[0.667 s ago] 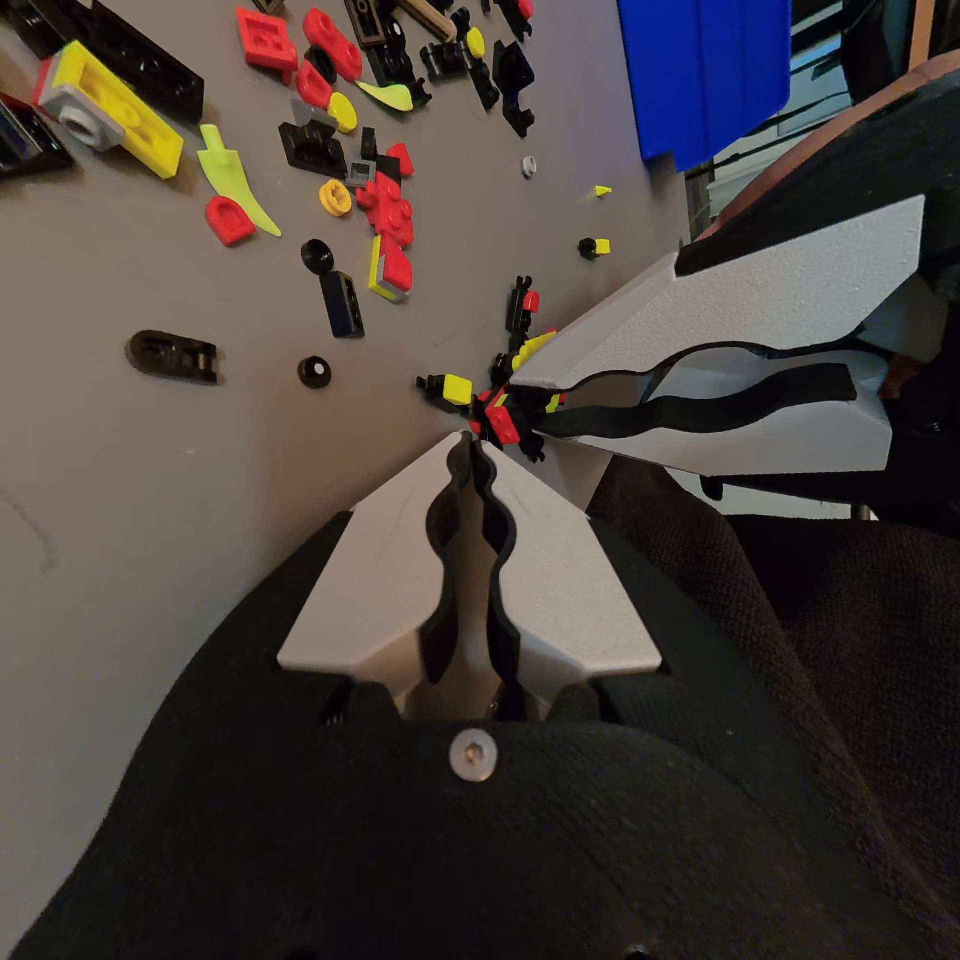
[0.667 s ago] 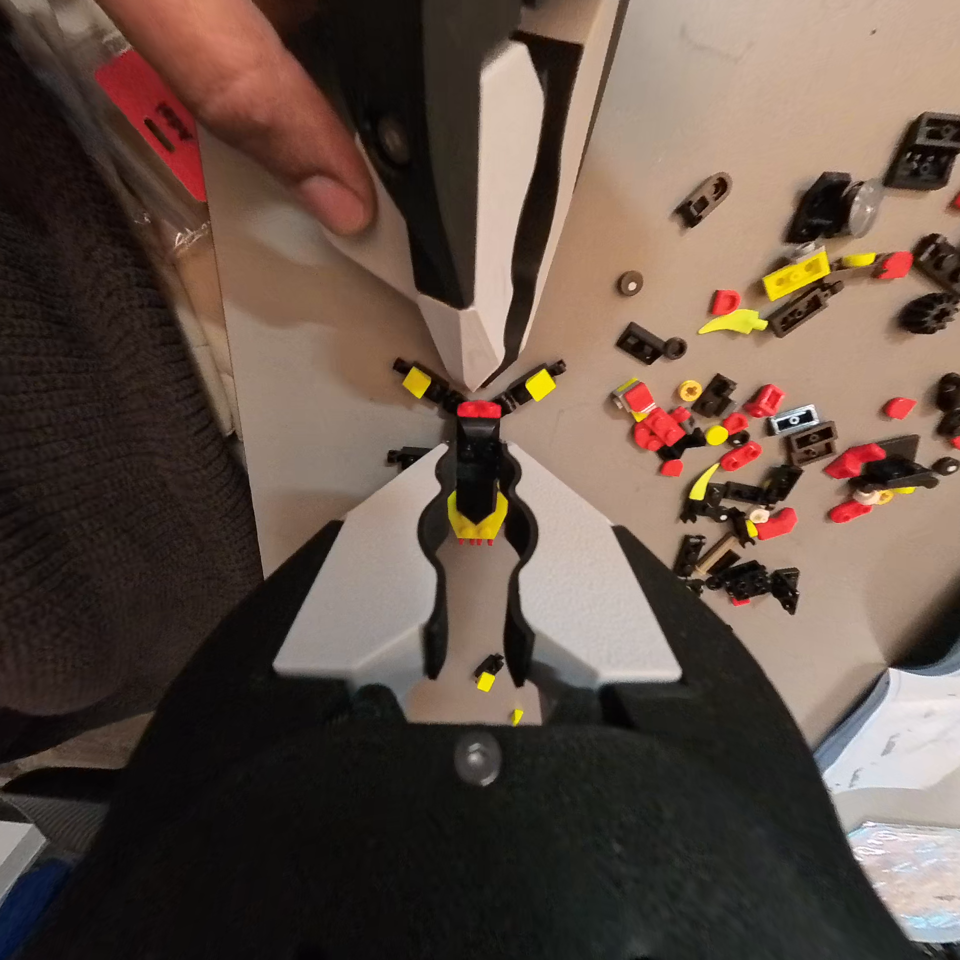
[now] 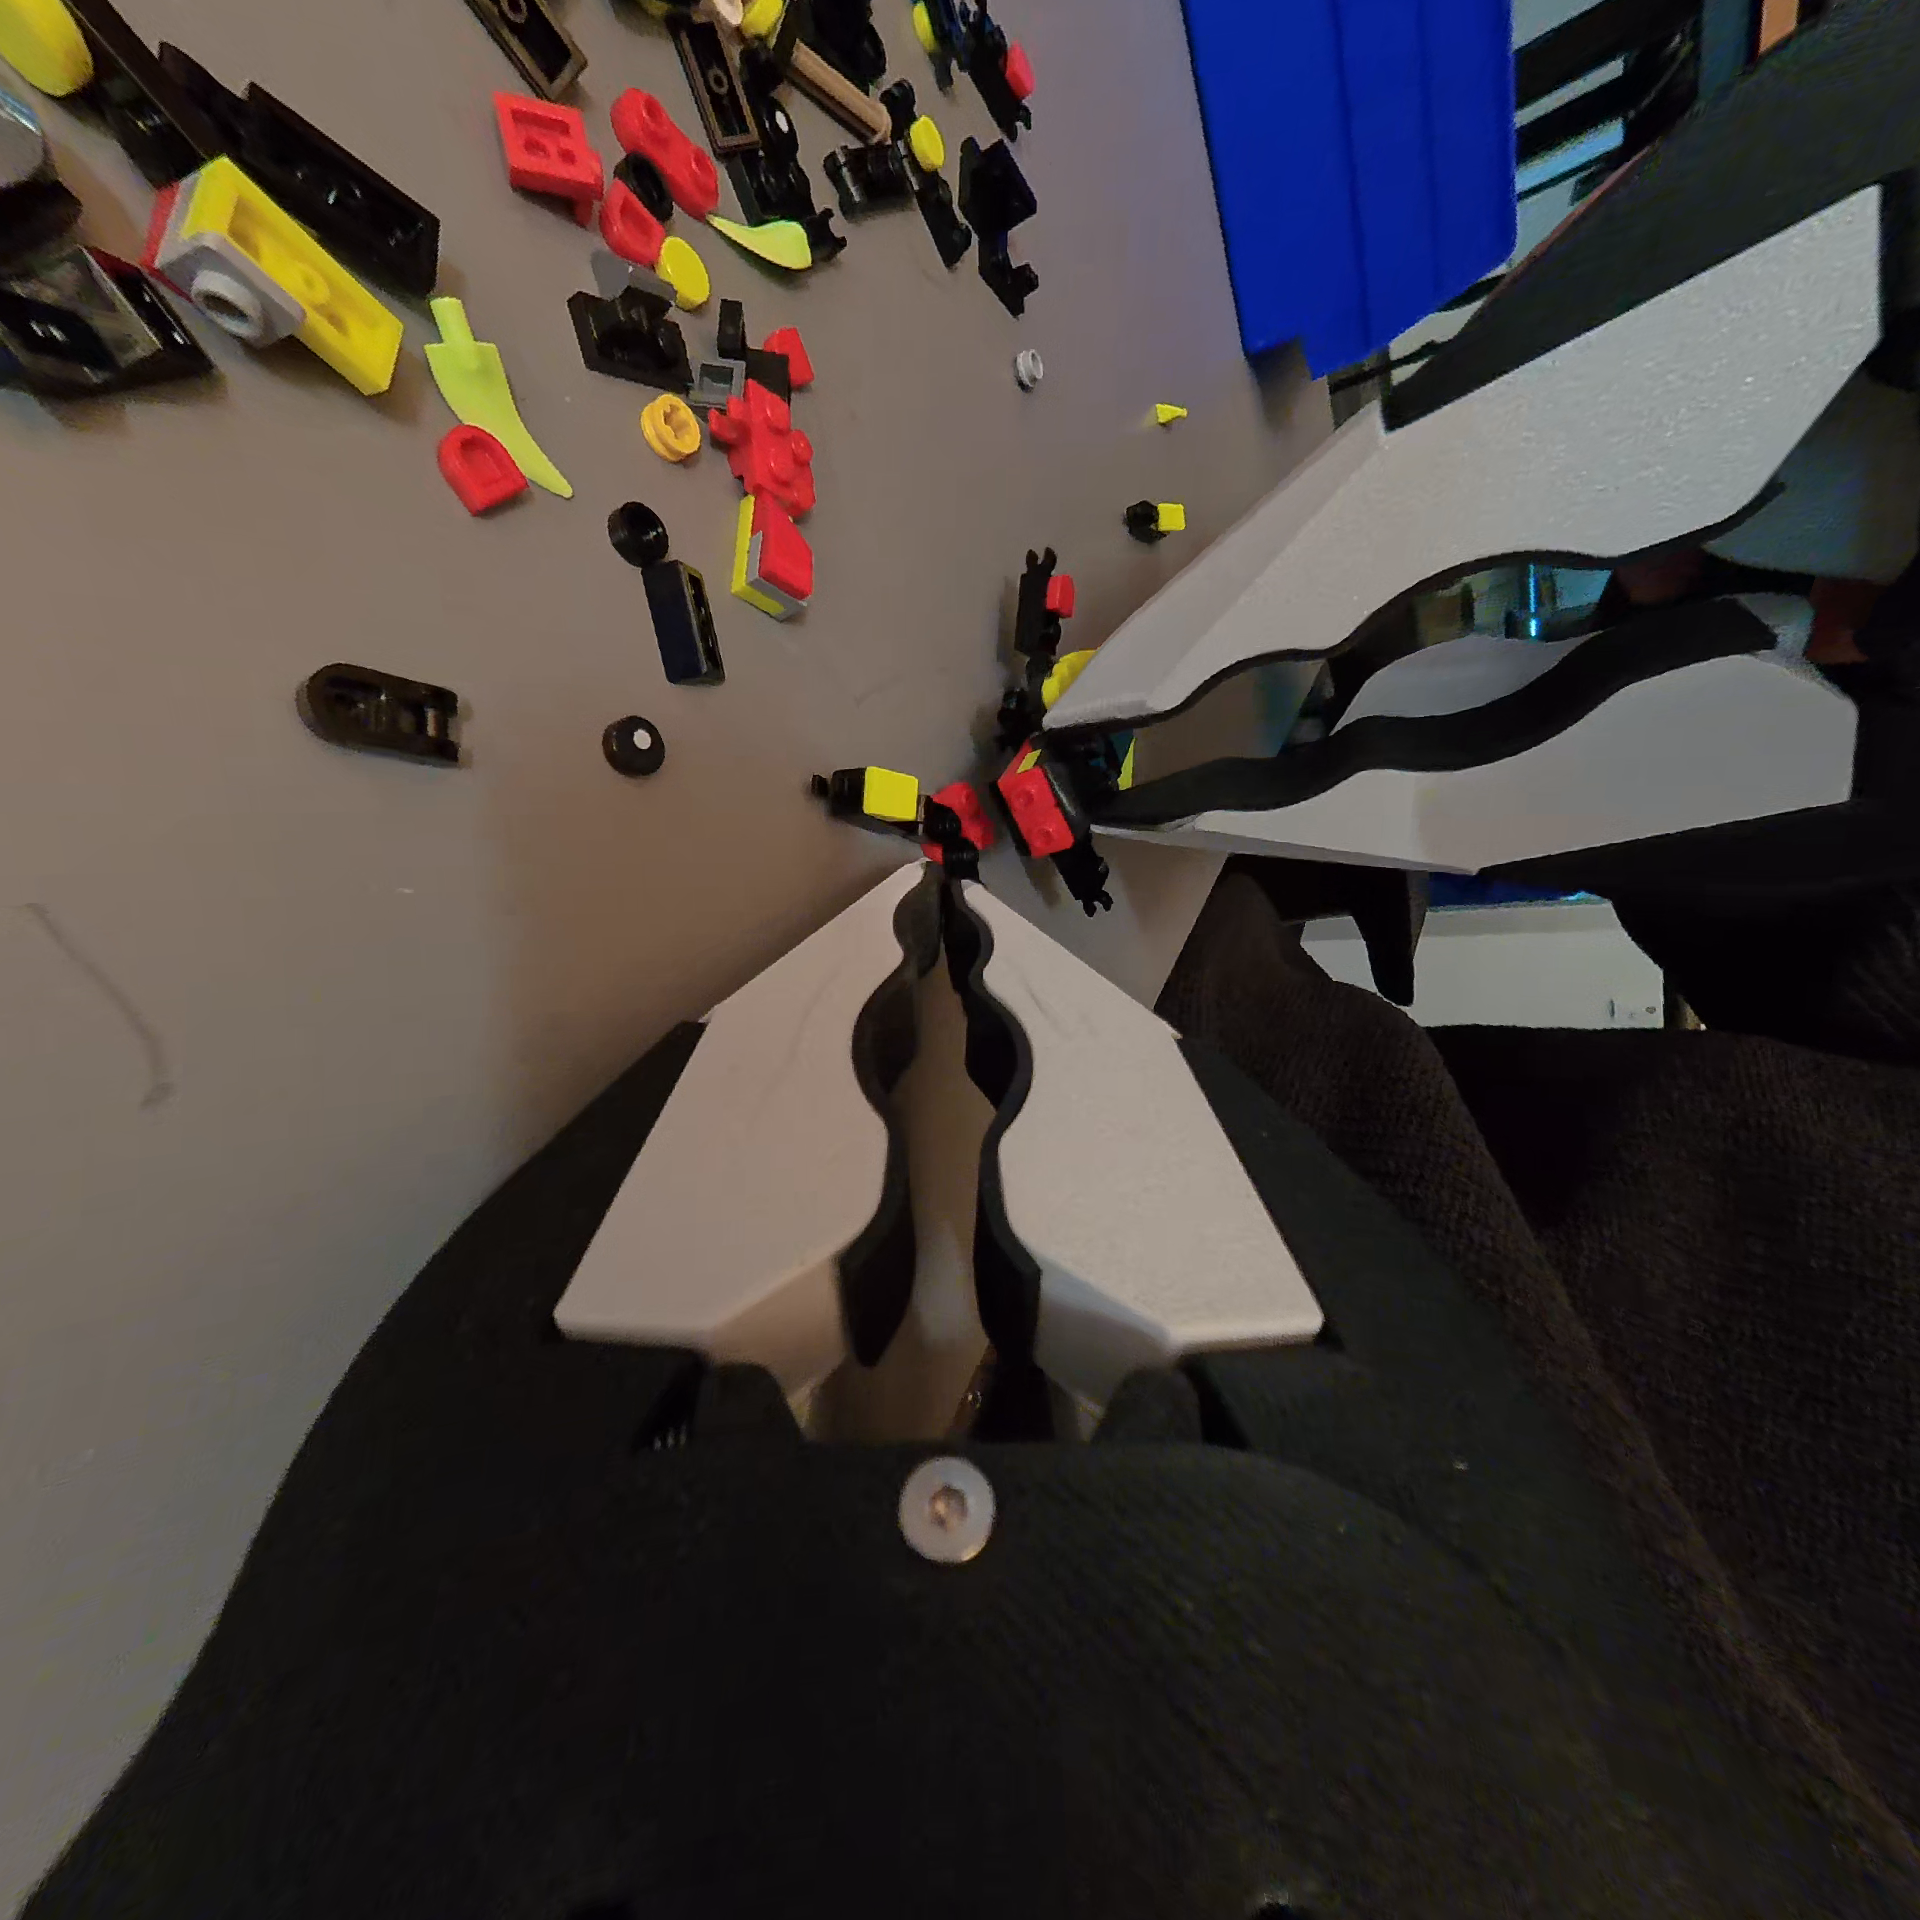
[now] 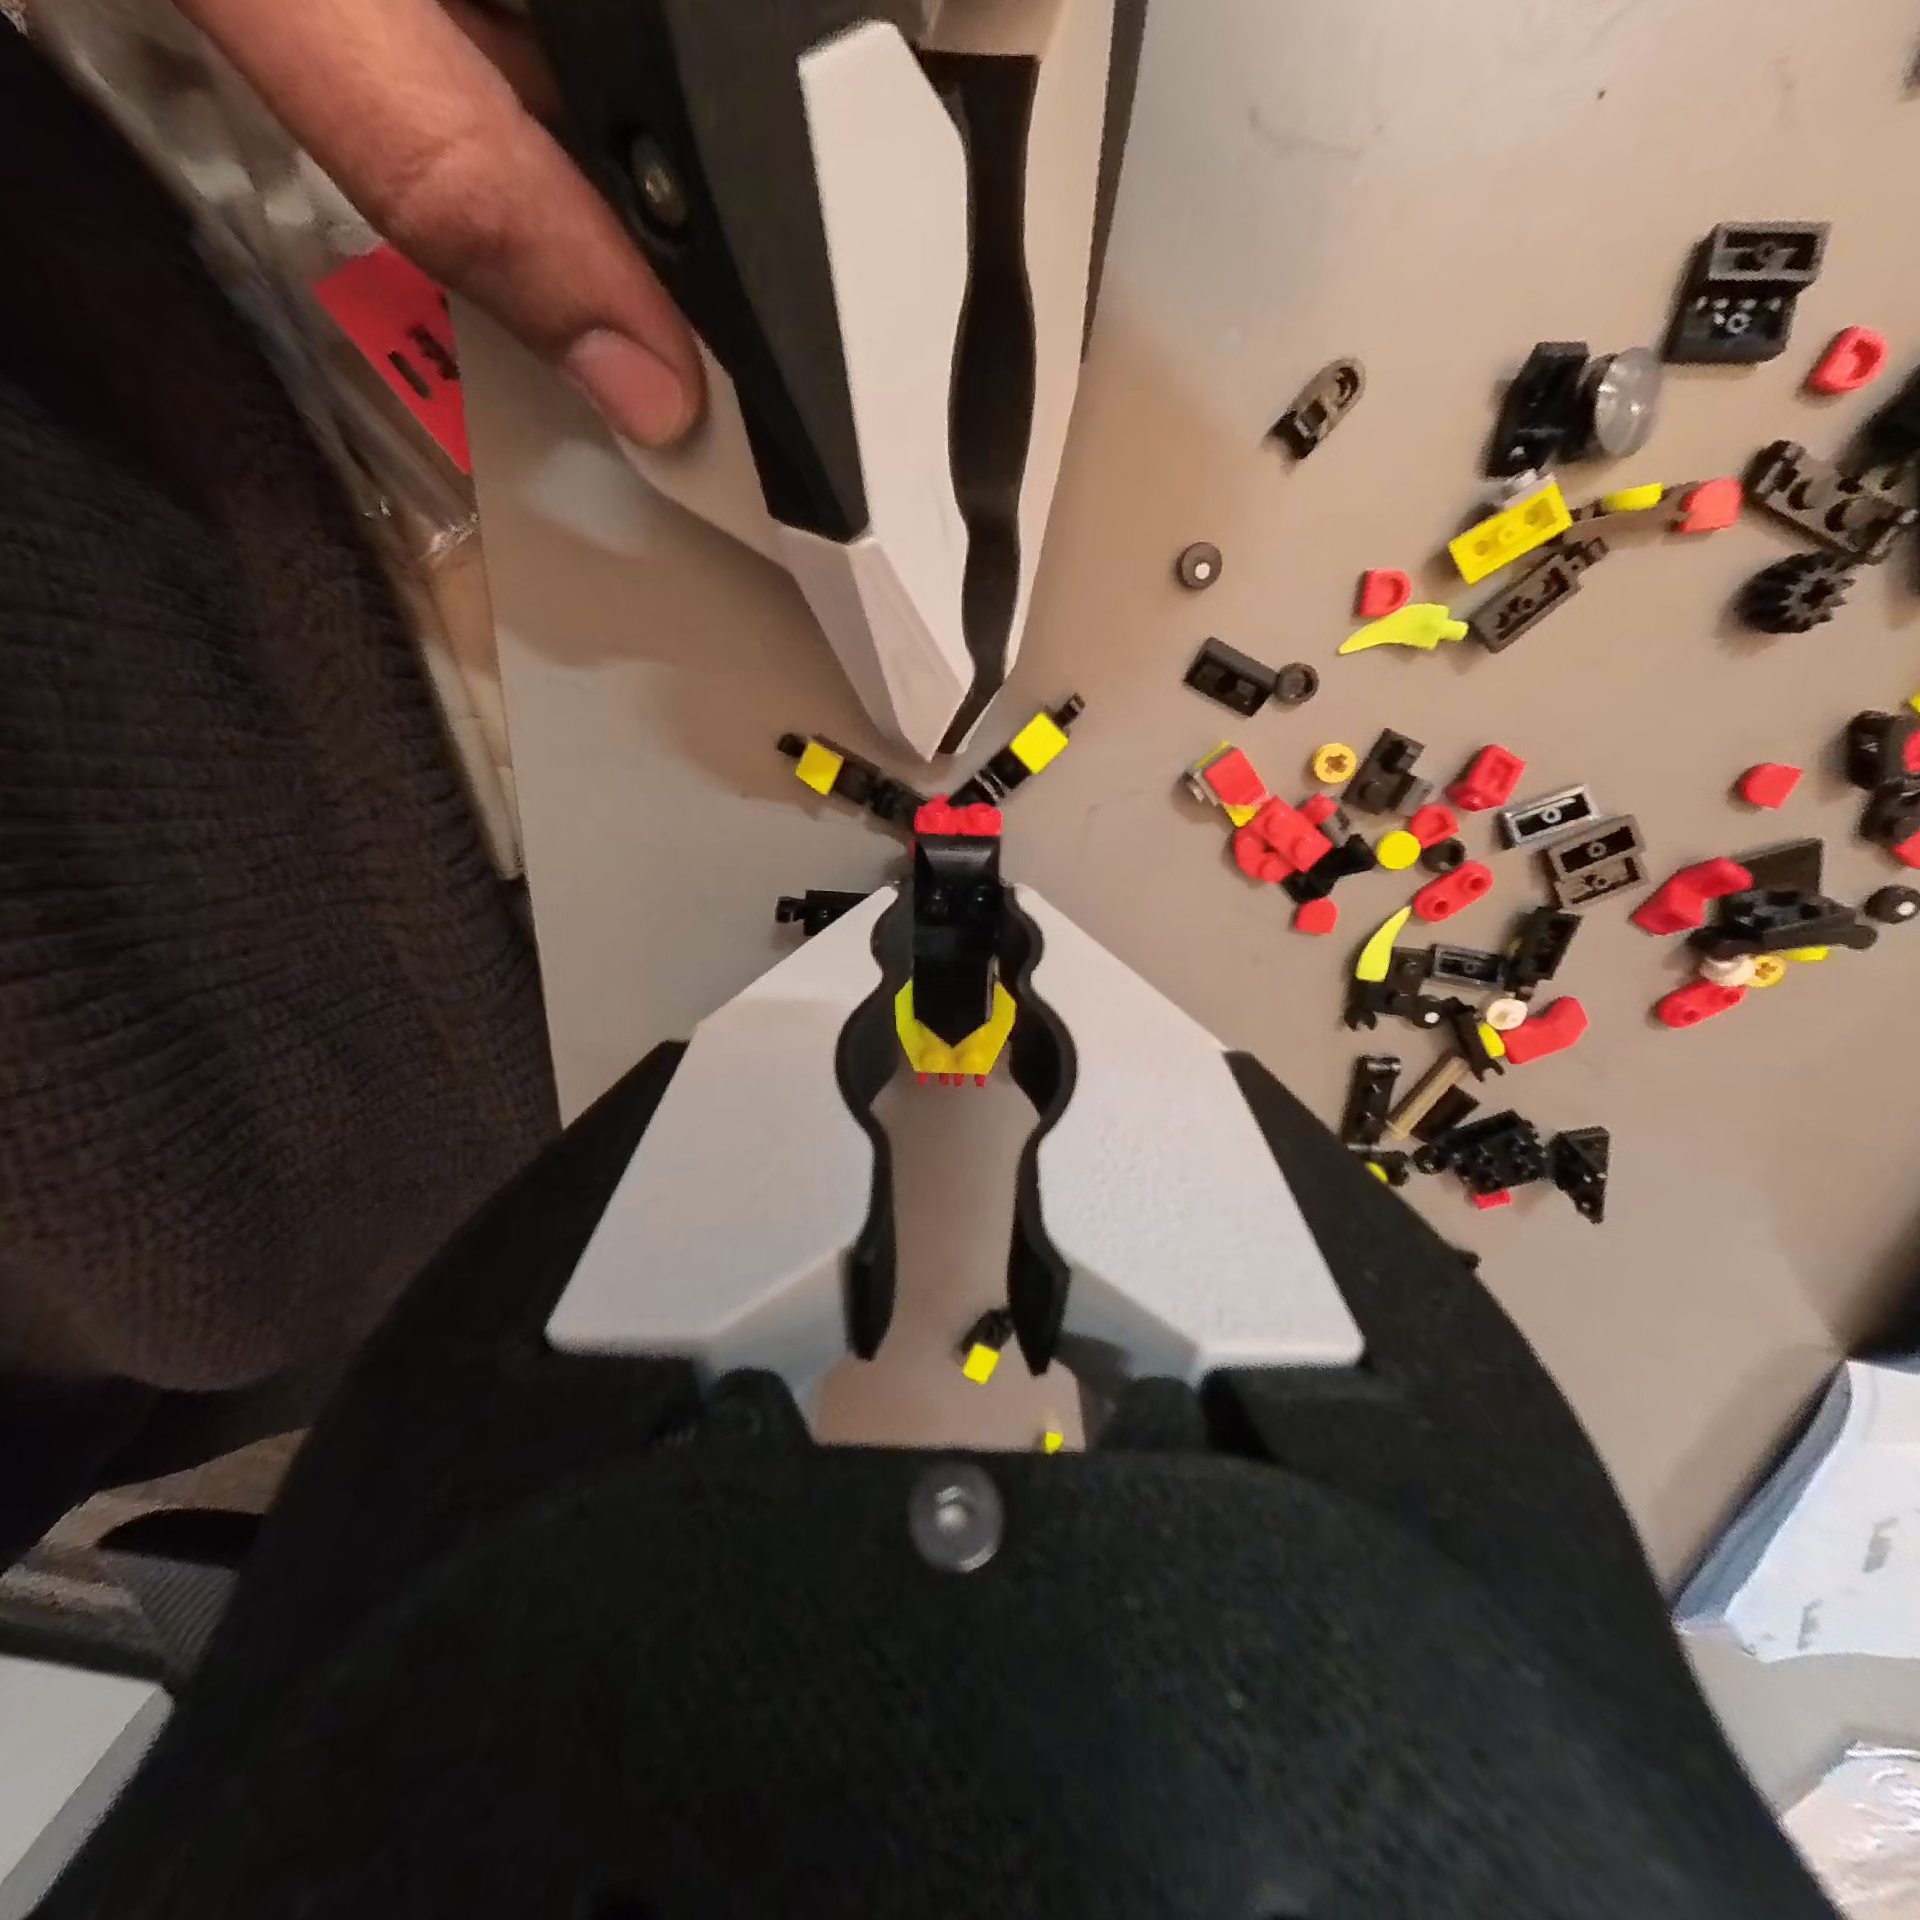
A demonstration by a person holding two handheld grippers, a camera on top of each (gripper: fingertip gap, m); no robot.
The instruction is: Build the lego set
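Observation:
A small lego model (image 4: 951, 956) with a black body, a yellow tail and a red front is clamped between my right gripper's (image 4: 954, 899) pads, above the grey table (image 4: 1299, 260). Two black arms with yellow blocks (image 4: 1039, 740) spread from its red front. My left gripper (image 4: 951, 743) comes from above, shut, with its tips at that front end. In the left wrist view my left gripper (image 3: 940, 871) pinches a thin black part under a red piece (image 3: 961, 810). My right gripper (image 3: 1081, 774) holds the model (image 3: 1039, 816) from the right.
Several loose red, yellow and black lego pieces (image 3: 769, 457) lie scattered on the table; they also show in the right wrist view (image 4: 1455, 883). A blue bin (image 3: 1351, 156) stands past the table's far edge. A person's hand (image 4: 499, 208) holds the left gripper. White papers (image 4: 1818, 1507) lie beside the table. Only a small space, under 4 cm, lies between the two pairs of fingers.
Almost nothing. Both grippers stay shut at the same spot. In the left wrist view the model has turned slightly and shows more of its red studded face.

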